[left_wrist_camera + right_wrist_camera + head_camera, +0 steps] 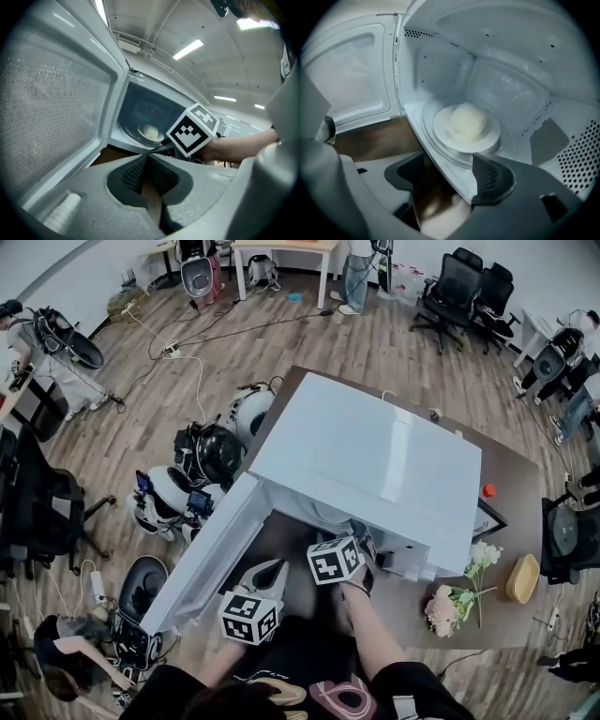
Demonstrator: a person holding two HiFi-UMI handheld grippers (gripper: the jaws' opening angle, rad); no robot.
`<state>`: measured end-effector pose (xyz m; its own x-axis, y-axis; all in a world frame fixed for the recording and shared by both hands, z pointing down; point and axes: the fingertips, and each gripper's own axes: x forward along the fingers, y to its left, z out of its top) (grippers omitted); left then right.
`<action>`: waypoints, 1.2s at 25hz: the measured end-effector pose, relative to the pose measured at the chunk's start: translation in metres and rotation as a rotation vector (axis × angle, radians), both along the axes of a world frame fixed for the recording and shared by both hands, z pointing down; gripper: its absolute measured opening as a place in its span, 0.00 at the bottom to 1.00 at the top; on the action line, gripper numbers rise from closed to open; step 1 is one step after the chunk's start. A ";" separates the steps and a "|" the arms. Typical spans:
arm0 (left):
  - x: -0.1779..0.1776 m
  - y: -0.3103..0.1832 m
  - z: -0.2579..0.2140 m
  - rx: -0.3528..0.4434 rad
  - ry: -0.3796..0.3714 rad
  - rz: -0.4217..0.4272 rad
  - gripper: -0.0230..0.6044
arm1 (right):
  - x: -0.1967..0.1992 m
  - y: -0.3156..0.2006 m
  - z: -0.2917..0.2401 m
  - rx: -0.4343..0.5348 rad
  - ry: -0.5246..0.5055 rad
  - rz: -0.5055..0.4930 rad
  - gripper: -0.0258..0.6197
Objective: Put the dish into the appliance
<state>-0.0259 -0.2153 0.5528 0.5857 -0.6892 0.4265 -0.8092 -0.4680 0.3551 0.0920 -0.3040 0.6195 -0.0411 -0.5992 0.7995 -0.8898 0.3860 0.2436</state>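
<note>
— Starting at the left, what do you have?

— The door [202,559] stands wide open. My left gripper [147,157] hangs in front of it, jaws pressed together on nothing. Next across, my right gripper [450,164] sits at the mouth of the microwave [375,456]. Its jaws are spread wide and grip nothing; only the cavity's front lip [440,180] runs between them.

— And the dish?

— The dish [487,138] is inside, flat on the turntable [440,152], with a pale bun [467,121] on it. It lies just beyond the right pads and apart from them. So I judge the placing done, and backing out is the step in hand.

— How do you do that well?

— I'd draw the right gripper straight back along its own line with the jaws wide. I'd lift it enough to clear the lip, so I nudge neither dish nor turntable. Once it's out, I'd push the door shut with the left gripper, pressing near its outer edge.

— The surface and the room?

— A brown table [516,484]. Right of the microwave lie a small orange thing [487,490], pale flowers [459,601] and a wooden bowl [522,577], all well apart from my work. Around it is a wood floor [375,334], with gear [211,454] and cables [187,362] at the left and black chairs [464,292] at the far right.
</note>
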 end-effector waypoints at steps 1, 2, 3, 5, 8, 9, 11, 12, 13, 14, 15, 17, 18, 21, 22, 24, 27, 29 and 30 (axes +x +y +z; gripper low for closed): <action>0.000 0.000 0.000 0.000 0.001 -0.001 0.05 | 0.000 0.001 0.000 0.001 -0.007 0.009 0.55; -0.001 0.000 0.001 0.000 0.001 -0.001 0.05 | 0.001 0.001 -0.001 0.001 -0.020 0.021 0.55; 0.000 0.001 0.001 0.000 0.001 0.001 0.05 | 0.001 0.001 -0.001 0.000 -0.035 0.029 0.55; 0.001 0.001 0.001 0.002 0.001 0.004 0.05 | 0.002 0.002 -0.002 -0.006 -0.059 0.037 0.55; 0.001 0.002 -0.001 0.007 0.001 0.010 0.05 | 0.003 0.005 -0.004 -0.005 -0.073 0.052 0.56; 0.000 0.002 -0.001 0.010 -0.001 0.011 0.05 | 0.004 0.005 -0.006 0.002 -0.075 0.056 0.56; 0.000 0.003 -0.001 0.013 -0.003 0.012 0.05 | 0.003 0.005 -0.009 0.024 -0.103 0.060 0.57; -0.001 0.004 -0.001 0.013 -0.002 0.013 0.05 | 0.001 0.006 -0.011 0.036 -0.131 0.062 0.57; -0.001 0.004 -0.001 0.014 -0.001 0.014 0.05 | -0.001 0.007 -0.014 0.049 -0.166 0.065 0.58; -0.001 0.005 -0.002 0.016 0.002 0.015 0.05 | -0.002 0.008 -0.017 0.063 -0.205 0.070 0.59; 0.000 0.006 -0.002 0.019 0.004 0.016 0.05 | -0.004 0.010 -0.020 0.079 -0.247 0.076 0.60; 0.000 0.007 -0.004 0.028 0.011 0.020 0.05 | -0.007 0.015 -0.028 0.110 -0.339 0.089 0.60; 0.000 0.008 -0.005 0.033 0.015 0.023 0.05 | -0.008 0.018 -0.034 0.124 -0.388 0.095 0.60; 0.001 0.012 -0.006 0.039 0.024 0.040 0.05 | -0.008 0.032 -0.050 0.175 -0.500 0.121 0.59; 0.002 0.014 -0.007 0.041 0.028 0.047 0.05 | -0.006 0.037 -0.056 0.197 -0.518 0.132 0.58; 0.004 0.018 -0.010 0.049 0.040 0.060 0.05 | -0.001 0.049 -0.066 0.238 -0.535 0.156 0.55; 0.007 0.023 -0.016 0.065 0.064 0.076 0.05 | 0.005 0.068 -0.077 0.280 -0.546 0.182 0.50; 0.008 0.026 -0.019 0.077 0.077 0.084 0.05 | 0.008 0.080 -0.086 0.309 -0.555 0.185 0.48; 0.009 0.028 -0.021 0.083 0.082 0.089 0.05 | 0.009 0.085 -0.090 0.324 -0.558 0.186 0.47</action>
<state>-0.0170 -0.1876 0.5317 0.6767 -0.6640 0.3180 -0.7330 -0.5671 0.3757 0.1008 -0.2186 0.5299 -0.2688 -0.8424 0.4670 -0.9606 0.1987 -0.1944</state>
